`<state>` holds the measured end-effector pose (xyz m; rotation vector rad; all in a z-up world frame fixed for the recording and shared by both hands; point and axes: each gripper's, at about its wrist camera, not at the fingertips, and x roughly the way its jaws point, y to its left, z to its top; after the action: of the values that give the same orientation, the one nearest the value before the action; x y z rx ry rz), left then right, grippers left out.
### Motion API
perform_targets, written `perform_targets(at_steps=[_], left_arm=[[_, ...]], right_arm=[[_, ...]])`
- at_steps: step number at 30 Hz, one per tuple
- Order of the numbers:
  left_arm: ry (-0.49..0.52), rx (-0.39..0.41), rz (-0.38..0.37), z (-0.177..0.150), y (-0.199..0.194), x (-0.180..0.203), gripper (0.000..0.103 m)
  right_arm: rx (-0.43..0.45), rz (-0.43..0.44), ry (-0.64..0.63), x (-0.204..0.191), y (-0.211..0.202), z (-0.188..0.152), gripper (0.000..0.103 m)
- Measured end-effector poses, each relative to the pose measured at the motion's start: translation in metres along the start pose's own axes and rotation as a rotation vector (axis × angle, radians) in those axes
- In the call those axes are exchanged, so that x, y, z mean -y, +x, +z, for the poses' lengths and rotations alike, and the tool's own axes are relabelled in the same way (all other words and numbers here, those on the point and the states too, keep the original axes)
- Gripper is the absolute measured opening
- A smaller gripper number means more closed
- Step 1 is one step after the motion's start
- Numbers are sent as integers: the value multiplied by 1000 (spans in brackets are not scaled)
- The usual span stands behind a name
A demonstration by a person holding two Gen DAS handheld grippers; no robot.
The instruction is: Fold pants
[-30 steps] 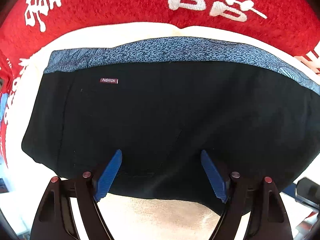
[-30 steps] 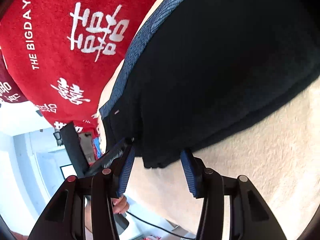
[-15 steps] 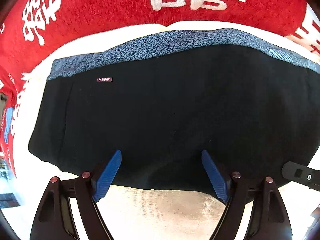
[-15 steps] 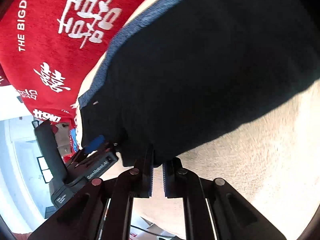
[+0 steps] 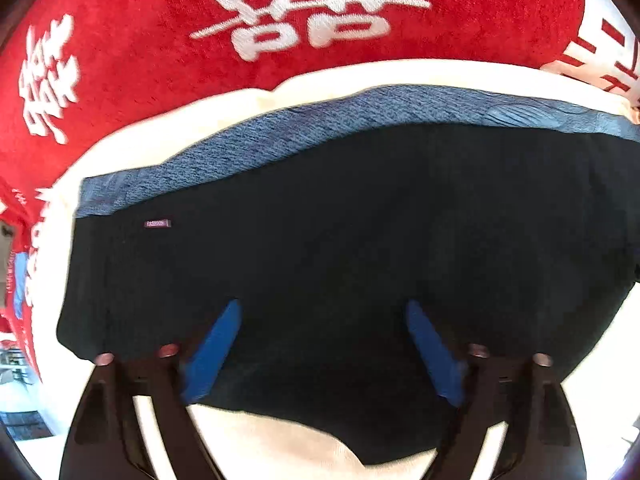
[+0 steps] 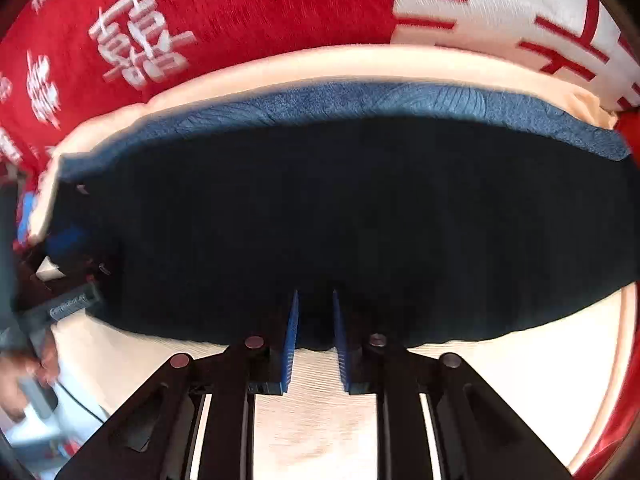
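Left claw (image 5: 322, 344): its blue pads (image 5: 218, 348) stand wide apart and are spreading further, released, poised over the near edge of the pants (image 5: 340, 248) with dark cloth seen between them but not pressed by either pad. Right claw (image 6: 316, 332): its blue pads (image 6: 291, 340) stand close together with a narrow gap, and the jaws are parting. The near hem of the pants lies in line with that gap, but whether the pads still pinch the cloth cannot be told from the right wrist view.

The pants (image 6: 340, 220) are black, folded into a broad, flat packet. A mottled blue waistband (image 5: 360, 120) runs along the far edge. A small maroon label (image 5: 158, 224) sits on the black cloth just below the waistband, toward the left in the left wrist view.

The packet rests on a cream towel (image 5: 288, 440), which shows as a pale border on all sides of the pants. Beyond the towel lies a red cloth (image 5: 140, 40) with large white characters.

At the left edge of the right wrist view, the black body of the left claw (image 6: 60, 300) appears beside the pants, blurred, with part of the person's hand (image 6: 16, 380) below it.
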<state>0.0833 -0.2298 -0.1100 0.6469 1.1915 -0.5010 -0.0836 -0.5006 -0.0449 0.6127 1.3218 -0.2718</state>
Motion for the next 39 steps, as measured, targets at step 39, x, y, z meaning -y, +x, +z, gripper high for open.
perform_targets(at_steps=[39], left_arm=[[-273,-67,171,17,53,-201,103]], right_arm=[[-53,387,-263,-171,42,138,45]])
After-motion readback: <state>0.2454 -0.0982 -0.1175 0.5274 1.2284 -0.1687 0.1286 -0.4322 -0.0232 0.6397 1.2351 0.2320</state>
